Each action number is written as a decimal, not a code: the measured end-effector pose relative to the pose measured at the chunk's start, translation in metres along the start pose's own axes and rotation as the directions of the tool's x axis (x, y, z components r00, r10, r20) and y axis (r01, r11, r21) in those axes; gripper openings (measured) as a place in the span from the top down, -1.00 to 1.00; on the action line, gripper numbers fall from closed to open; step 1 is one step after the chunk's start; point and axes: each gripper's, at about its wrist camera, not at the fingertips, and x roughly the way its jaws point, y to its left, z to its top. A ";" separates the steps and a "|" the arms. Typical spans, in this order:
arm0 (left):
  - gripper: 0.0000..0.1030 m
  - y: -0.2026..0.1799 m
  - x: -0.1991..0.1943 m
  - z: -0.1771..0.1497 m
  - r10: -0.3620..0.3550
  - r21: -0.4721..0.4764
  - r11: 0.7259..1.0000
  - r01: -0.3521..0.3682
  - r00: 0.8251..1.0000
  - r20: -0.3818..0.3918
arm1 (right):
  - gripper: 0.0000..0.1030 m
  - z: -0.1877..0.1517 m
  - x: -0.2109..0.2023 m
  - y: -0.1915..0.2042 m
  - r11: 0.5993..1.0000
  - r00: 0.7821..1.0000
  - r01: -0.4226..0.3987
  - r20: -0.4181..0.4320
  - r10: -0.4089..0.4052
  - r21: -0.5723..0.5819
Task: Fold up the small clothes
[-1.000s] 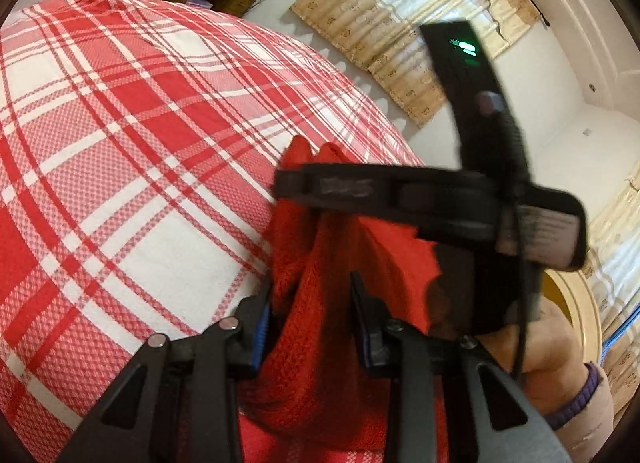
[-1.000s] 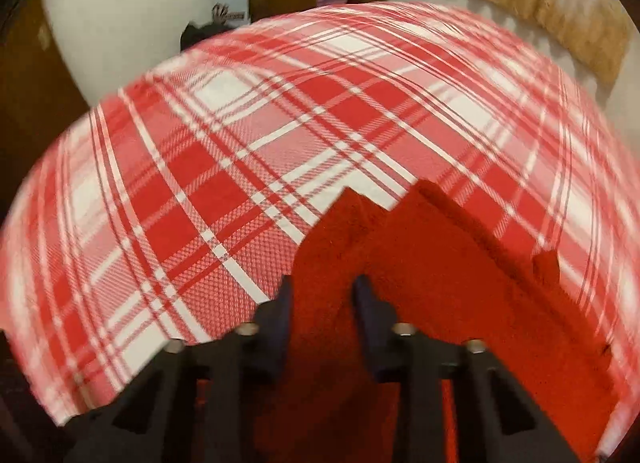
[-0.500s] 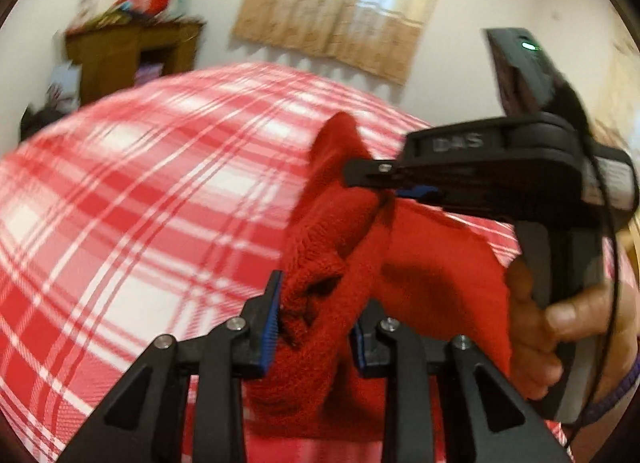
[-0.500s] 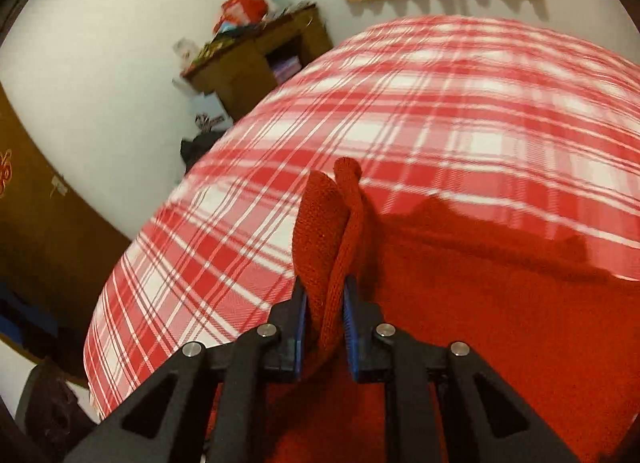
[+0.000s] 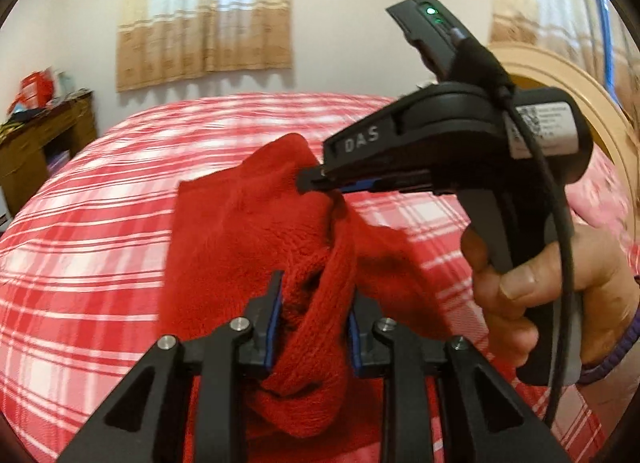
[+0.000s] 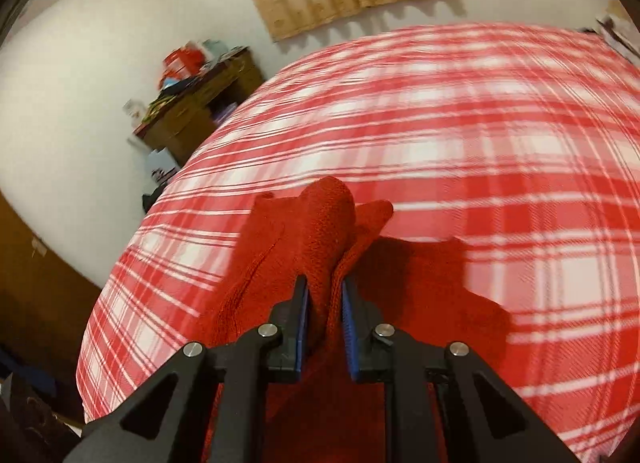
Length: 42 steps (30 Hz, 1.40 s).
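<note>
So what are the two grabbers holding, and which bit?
Both hold the red knitted garment: the left gripper pinches a bunched fold, the right gripper a raised edge.

The knitted garment (image 5: 256, 239) is lying on the bed (image 5: 80, 247), with part of it lifted between the fingers (image 5: 276, 303) of the left gripper (image 5: 314, 315). The right gripper (image 5: 316, 183) is coming in from the right, its tips touching the garment's raised far edge. Behind the bed, a cabinet (image 5: 36, 143) is standing at the left, beside the curtained window (image 5: 204, 11).
</note>
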 end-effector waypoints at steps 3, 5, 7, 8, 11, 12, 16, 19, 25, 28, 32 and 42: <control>0.48 -0.017 0.011 -0.004 -0.032 0.008 0.999 0.033 0.999 -0.038 | 0.70 -0.011 -0.003 -0.028 0.999 1.000 0.003 -0.004 -0.003 0.041; 0.48 -0.028 0.015 -0.007 -0.038 0.028 0.999 0.040 0.998 -0.054 | 0.70 -0.017 -0.001 -0.041 0.998 1.000 0.003 -0.008 -0.003 0.068; 0.48 -0.037 0.019 -0.012 -0.037 0.047 0.998 0.041 0.997 -0.069 | 0.70 -0.023 -0.001 -0.053 0.995 1.000 -0.002 -0.008 0.003 0.095; 0.48 -0.041 0.021 -0.014 -0.040 0.051 0.998 0.044 0.996 -0.078 | 0.70 -0.025 0.000 -0.058 0.994 1.000 -0.006 -0.008 0.007 0.105; 0.48 -0.050 0.022 -0.016 -0.025 0.069 0.997 0.031 0.996 -0.087 | 0.70 -0.029 0.005 -0.066 0.991 1.000 -0.017 -0.008 0.018 0.130; 0.48 -0.052 0.021 -0.017 -0.021 0.074 0.997 0.028 0.996 -0.088 | 0.70 -0.030 0.007 -0.066 0.991 1.000 -0.015 -0.009 0.017 0.131; 0.44 -0.057 0.019 -0.020 -0.015 0.086 0.996 0.023 0.996 -0.092 | 0.70 -0.034 0.012 -0.068 0.991 1.000 -0.005 -0.010 0.007 0.131; 0.34 -0.055 0.008 -0.022 -0.068 0.078 0.994 0.077 0.992 -0.103 | 0.69 -0.036 0.004 -0.071 0.990 1.000 0.031 -0.005 -0.031 0.136; -0.22 -0.028 -0.041 -0.041 -0.124 0.035 0.991 0.128 0.986 -0.113 | 0.62 -0.056 -0.052 -0.082 0.976 0.987 0.130 0.067 -0.143 0.173; -0.23 0.002 -0.072 -0.058 -0.109 -0.020 0.994 0.108 0.990 -0.089 | 0.61 -0.077 -0.084 -0.071 0.981 0.992 0.050 0.108 -0.071 0.186; -0.28 0.030 -0.083 -0.068 -0.047 -0.094 0.995 0.038 0.994 -0.101 | 0.11 -0.103 -0.110 -0.034 0.992 0.991 -0.001 0.131 -0.015 0.124; -0.28 0.036 -0.064 -0.066 0.164 -0.050 0.982 -0.180 0.958 -0.235 | -0.14 -0.138 -0.083 0.032 0.987 0.991 0.126 0.057 -0.121 -0.095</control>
